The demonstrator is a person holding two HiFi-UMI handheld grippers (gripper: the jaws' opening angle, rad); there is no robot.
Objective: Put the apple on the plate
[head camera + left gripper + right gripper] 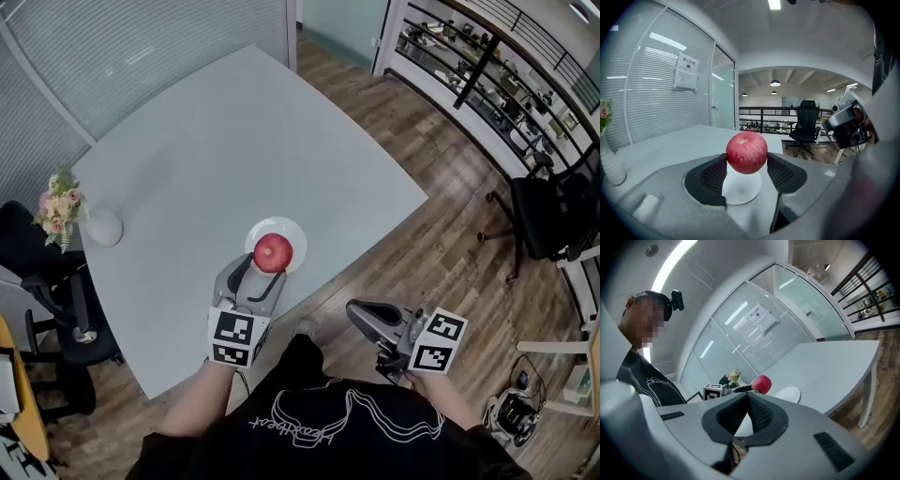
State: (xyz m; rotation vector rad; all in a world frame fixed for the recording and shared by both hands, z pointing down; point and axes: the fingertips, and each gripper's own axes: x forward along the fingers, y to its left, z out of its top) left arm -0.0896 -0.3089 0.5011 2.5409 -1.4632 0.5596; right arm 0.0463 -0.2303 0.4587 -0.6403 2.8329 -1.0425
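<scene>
A red apple [273, 252] hangs just above a small white plate [294, 233] near the table's front edge. My left gripper [265, 267] is shut on it, one pad pressing on each side. In the left gripper view the apple [746, 153] fills the gap between the dark pads [714, 176], with the plate [740, 190] right beneath it. My right gripper [367, 317] is off the table to the right, over the wooden floor, shut with nothing in it. Its own view shows its pads [759, 414] meeting at the tip, and beyond them the apple [761, 384] over the plate [790, 393].
The grey table [234, 141] carries a white vase [103, 229] of flowers at its left edge. Black office chairs stand at the left [56, 281] and at the far right [548, 211]. A glass wall with blinds runs behind the table.
</scene>
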